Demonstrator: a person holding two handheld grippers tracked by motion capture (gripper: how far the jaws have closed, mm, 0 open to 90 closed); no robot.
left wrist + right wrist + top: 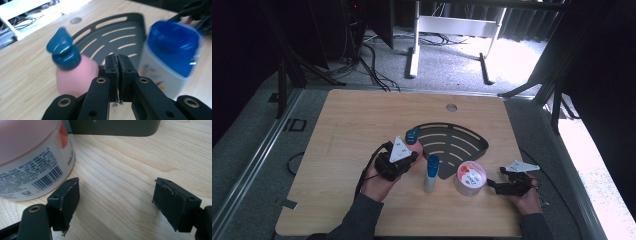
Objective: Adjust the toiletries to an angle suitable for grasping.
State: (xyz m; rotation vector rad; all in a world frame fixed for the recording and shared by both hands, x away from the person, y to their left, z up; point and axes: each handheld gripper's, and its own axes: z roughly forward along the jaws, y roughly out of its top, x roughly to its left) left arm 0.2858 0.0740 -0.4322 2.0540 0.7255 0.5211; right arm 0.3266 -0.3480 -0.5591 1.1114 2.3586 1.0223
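The pink bottle (75, 77) (blue cap, upright) stands on the table (347, 120) at the left edge of the black rack (457, 142), and the left gripper (117, 65) sits just beside it with its 2 jaws pressed together on nothing. To its right stands a white bottle (431, 175) with a blue cap, then a round tub (470, 178). The right gripper (116, 195) rests beside that tub, jaws wide apart over bare wood.
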